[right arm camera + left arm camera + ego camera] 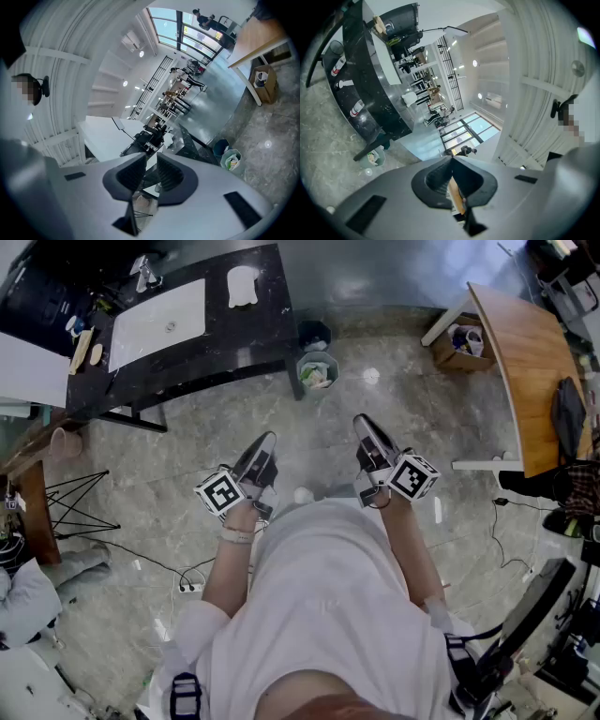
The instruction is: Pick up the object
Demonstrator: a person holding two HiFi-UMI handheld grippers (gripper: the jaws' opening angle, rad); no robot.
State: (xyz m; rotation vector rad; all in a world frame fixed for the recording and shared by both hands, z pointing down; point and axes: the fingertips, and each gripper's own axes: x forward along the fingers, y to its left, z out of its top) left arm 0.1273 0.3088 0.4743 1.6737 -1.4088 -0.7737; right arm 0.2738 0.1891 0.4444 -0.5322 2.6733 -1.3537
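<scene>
Both grippers are held out in front of the person's body, above the stone floor (pixel 328 437), and neither holds anything. The left gripper (pixel 267 439) points up and away; in the left gripper view its dark pads (pixel 451 161) meet at the tip, so it is shut and empty. The right gripper (pixel 364 420) has a narrow gap between its pads (pixel 150 161), so it is open and empty. A white object (pixel 242 285) lies on the black counter (pixel 187 362) beside a white sink (pixel 159 322), well ahead of both grippers.
Two bins (pixel 319 367) stand at the counter's near corner. A wooden table (pixel 530 362) runs along the right, with a cardboard box (pixel 461 341) under its far end. A black wire stand (pixel 80 502) and a power strip (pixel 190 587) are on the left.
</scene>
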